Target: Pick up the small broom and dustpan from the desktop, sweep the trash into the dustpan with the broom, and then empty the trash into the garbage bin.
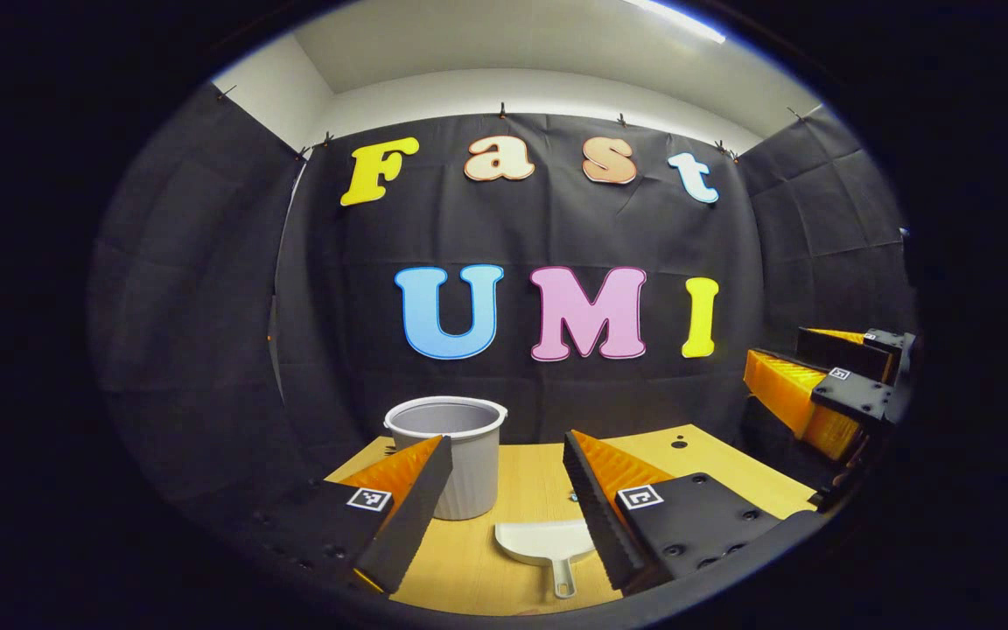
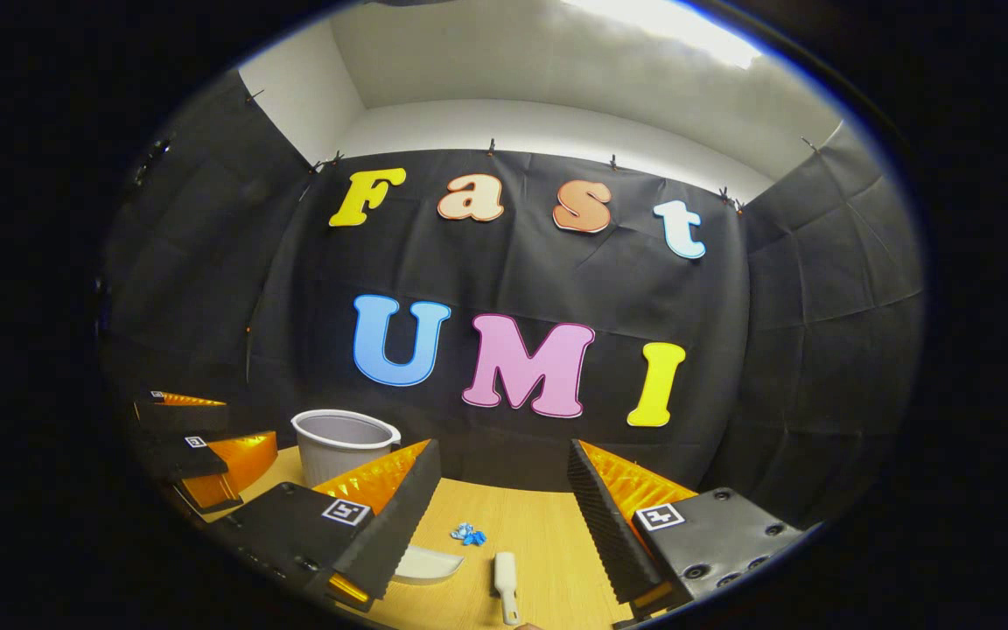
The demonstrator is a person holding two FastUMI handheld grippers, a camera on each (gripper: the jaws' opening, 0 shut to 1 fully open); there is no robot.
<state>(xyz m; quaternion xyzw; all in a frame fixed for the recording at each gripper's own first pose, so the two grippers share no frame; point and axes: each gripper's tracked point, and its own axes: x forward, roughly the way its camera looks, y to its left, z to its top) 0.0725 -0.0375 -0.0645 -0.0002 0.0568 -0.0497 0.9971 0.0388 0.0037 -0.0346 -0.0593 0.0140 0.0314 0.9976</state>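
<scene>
Right now you are hovering at the very start of the job, with nothing picked up; your left hand-held gripper (image 1: 504, 490) is standing with its fingers wide apart above the desk (image 1: 714, 464), and the dustpan (image 1: 546, 541) is lying flat on the wood just below and between them, its handle pointing back toward you; your right hand-held gripper (image 2: 504, 507) is likewise spread open and holding nothing, and in the right gripper view the small broom (image 2: 506, 584) is lying on the desk low between its fingers, with only its pale handle end clearly showing; the trash (image 2: 468, 533), a little blue crumpled scrap, is sitting on the desk just beyond the broom, apart from both tools; the garbage bin (image 1: 453, 455) is standing upright at the far left of the desk, near the dustpan and partly behind your left finger; judging from this, the pickup step is the one in hand, so you are going to need to lower each gripper onto its own tool, the left onto the dustpan's handle and the right onto the broom's handle; line the open fingers up either side of each handle before closing, since both are thin and lying flat, and a careless squeeze may just skate them across the wood.
</scene>
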